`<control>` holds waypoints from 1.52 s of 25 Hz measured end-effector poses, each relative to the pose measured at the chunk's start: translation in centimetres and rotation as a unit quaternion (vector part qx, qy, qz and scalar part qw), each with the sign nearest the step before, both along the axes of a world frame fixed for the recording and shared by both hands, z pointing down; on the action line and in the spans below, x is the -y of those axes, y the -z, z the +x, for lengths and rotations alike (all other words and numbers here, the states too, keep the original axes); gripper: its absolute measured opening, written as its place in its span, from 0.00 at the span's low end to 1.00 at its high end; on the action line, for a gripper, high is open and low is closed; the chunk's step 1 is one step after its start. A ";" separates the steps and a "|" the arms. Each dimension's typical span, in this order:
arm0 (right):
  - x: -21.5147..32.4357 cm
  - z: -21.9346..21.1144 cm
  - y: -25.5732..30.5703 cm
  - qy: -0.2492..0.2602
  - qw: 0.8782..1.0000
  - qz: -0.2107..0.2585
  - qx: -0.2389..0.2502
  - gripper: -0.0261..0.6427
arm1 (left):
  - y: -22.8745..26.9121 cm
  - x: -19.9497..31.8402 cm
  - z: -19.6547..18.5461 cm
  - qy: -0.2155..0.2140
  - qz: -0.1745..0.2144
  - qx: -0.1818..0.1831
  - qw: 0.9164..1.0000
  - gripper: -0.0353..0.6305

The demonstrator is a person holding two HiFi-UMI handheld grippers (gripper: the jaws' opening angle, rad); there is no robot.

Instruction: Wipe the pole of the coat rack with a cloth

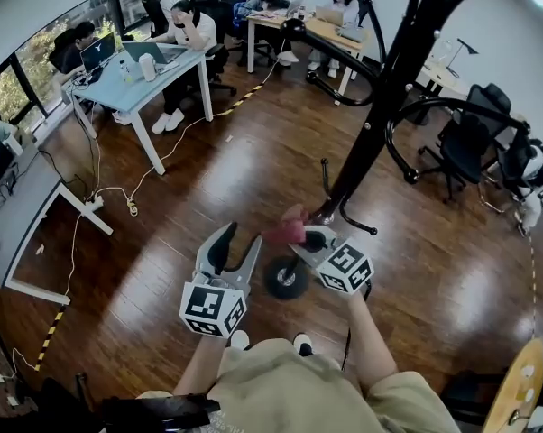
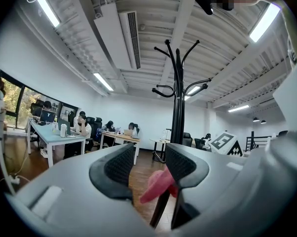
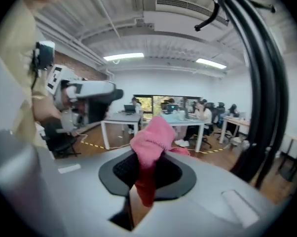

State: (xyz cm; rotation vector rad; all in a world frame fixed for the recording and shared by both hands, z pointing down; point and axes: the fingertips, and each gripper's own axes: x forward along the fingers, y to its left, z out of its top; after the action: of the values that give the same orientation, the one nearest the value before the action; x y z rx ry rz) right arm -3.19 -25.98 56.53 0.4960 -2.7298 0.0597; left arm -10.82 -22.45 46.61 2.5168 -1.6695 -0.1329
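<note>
Here, right gripper point(image 3: 148, 168) clamps pink cloth point(image 3: 153, 138) near pole point(image 1: 391, 79).

Open-plan office, probably: long desks point(image 1: 183, 62), laptops point(image 1: 98, 50), swivel chairs point(image 1: 465, 142), seated people point(image 1: 195, 27).

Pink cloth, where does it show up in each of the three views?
Head view: pink cloth at centre, by the foot of the coat rack pole.
Left gripper view: low centre, beyond the open jaws.
Right gripper view: centre, clamped in its jaws.
Shared landmark: the coat rack pole, in all three.
</note>
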 end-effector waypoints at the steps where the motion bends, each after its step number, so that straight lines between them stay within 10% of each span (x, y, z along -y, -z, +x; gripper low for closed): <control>1: -1.5 -0.7 0.1 0.032 0.999 -0.004 0.004 0.10 | 0.1 0.1 0.1 0.000 0.000 0.000 1.000 0.33; 4: -3.3 0.5 1.4 0.041 0.999 0.002 0.009 0.11 | 0.2 0.3 0.3 0.004 0.002 0.000 1.000 0.33; 10: -0.6 14.4 11.9 -0.054 0.983 0.014 0.177 0.11 | 0.0 0.5 0.7 0.021 -0.003 0.005 1.000 0.33; 18: 14.2 23.4 20.3 -0.122 0.949 0.045 0.287 0.11 | 0.1 1.2 2.2 0.052 -0.008 0.021 0.998 0.32; 32: 18.4 14.1 23.1 0.263 0.888 -0.119 0.358 0.11 | -0.5 0.4 1.8 0.115 -0.027 0.027 0.993 0.32; 38: 18.1 13.6 18.3 0.283 0.900 -0.140 0.299 0.11 | -0.7 0.3 0.3 0.127 -0.029 0.027 0.991 0.32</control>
State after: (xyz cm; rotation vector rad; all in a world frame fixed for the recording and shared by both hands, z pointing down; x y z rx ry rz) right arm 10.38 -44.12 38.20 -0.4937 -3.2533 0.5194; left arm -10.56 -22.75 47.35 2.2768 -1.9781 -0.0373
